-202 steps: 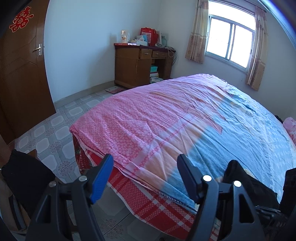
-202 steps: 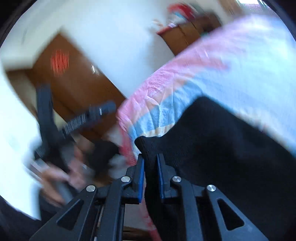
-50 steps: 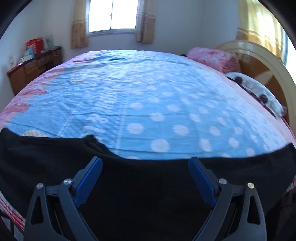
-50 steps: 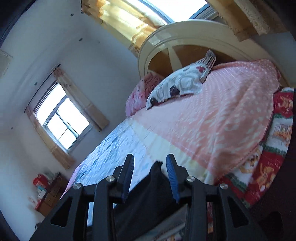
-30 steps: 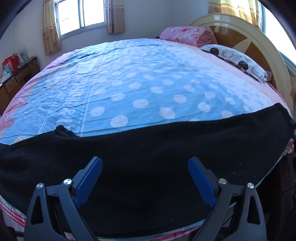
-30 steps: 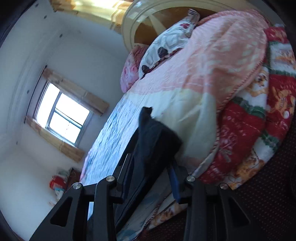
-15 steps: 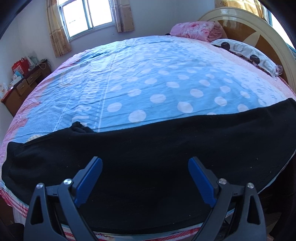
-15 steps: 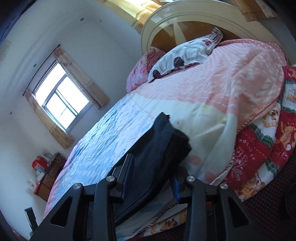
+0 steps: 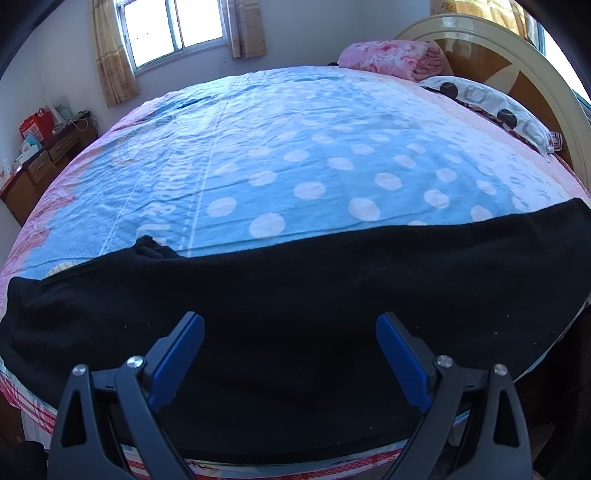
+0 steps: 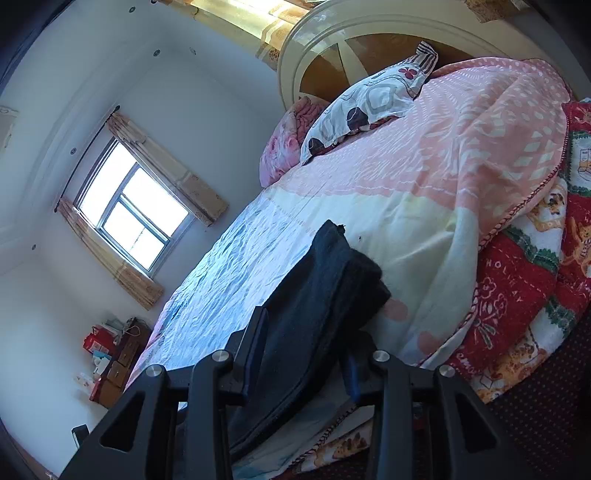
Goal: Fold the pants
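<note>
Black pants [image 9: 332,280] lie stretched flat across the near edge of the bed, from left to right in the left wrist view. My left gripper [image 9: 290,354] hovers over their middle, wide open and empty. In the right wrist view the pants' end [image 10: 332,280] lies on the bed near its side edge. My right gripper [image 10: 303,350] stands around this end with the cloth between its fingers, which are parted.
The bed has a blue dotted cover [image 9: 295,155] and a pink blanket [image 10: 461,155]. Pillows [image 9: 491,107] lie by the headboard [image 9: 517,59]. A wooden desk [image 9: 40,166] stands by the window [image 9: 173,29]. A red patterned quilt [image 10: 524,295] hangs off the bed's side.
The right gripper, shut on the pants' end earlier, has laid it on the bed and opened. The pants now lie spread flat. The left gripper stays open above them.
</note>
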Demonstrator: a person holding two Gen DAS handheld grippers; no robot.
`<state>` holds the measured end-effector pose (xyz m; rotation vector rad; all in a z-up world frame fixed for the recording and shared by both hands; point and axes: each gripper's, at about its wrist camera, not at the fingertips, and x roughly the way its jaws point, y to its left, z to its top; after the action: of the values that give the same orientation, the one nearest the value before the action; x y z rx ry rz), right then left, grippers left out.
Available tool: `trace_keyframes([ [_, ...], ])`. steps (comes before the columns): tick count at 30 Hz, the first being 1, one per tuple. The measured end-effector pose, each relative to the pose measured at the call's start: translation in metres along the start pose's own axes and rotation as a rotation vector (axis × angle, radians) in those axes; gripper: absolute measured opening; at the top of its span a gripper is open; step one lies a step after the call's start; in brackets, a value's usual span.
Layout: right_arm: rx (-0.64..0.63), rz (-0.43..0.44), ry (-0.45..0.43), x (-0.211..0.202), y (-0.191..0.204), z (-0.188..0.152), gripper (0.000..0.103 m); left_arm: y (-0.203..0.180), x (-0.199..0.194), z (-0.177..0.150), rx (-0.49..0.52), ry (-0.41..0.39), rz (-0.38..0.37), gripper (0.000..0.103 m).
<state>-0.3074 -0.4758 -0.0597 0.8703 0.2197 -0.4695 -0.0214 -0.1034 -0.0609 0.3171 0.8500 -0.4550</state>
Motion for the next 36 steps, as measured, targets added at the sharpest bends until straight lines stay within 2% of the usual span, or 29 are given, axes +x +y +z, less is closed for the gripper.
trace_keyframes([
  [2,0.017,-0.007,-0.003,-0.001,-0.004,0.001,0.006,-0.001,-0.002,0.0,0.01,-0.007,0.0,0.097],
  [5,0.008,-0.026,0.003,-0.001,-0.003,0.0,0.006,0.0,-0.002,0.001,0.012,-0.008,0.007,0.097],
  [8,-0.208,-0.084,-0.028,-0.004,0.036,-0.001,0.006,0.008,-0.002,0.002,-0.012,-0.012,0.014,0.097],
  [12,-0.493,-0.066,-0.076,-0.007,0.108,-0.018,0.006,0.027,-0.005,0.005,-0.063,-0.027,0.033,0.097],
  [15,-0.621,0.003,-0.067,0.001,0.155,-0.041,0.006,0.042,-0.006,0.003,-0.101,-0.032,0.044,0.097],
  [19,-0.782,0.094,0.0,0.023,0.206,-0.089,0.006,0.066,-0.005,-0.005,-0.161,-0.033,0.046,0.097],
  [22,-0.906,0.157,0.101,0.044,0.232,-0.142,0.006,0.077,-0.003,-0.009,-0.189,-0.028,0.047,0.097],
  [24,-0.948,0.192,0.18,0.058,0.24,-0.171,0.006,0.083,-0.001,-0.012,-0.202,-0.025,0.047,0.097],
  [27,-1.073,0.211,0.246,0.069,0.247,-0.211,0.006,0.093,0.001,-0.016,-0.231,-0.022,0.046,0.097],
  [30,-1.167,0.208,0.273,0.075,0.248,-0.232,0.006,0.102,0.004,-0.02,-0.259,-0.014,0.036,0.097],
  [36,-1.261,0.171,0.275,0.078,0.248,-0.254,0.006,0.112,0.005,-0.023,-0.285,-0.014,0.033,0.097],
])
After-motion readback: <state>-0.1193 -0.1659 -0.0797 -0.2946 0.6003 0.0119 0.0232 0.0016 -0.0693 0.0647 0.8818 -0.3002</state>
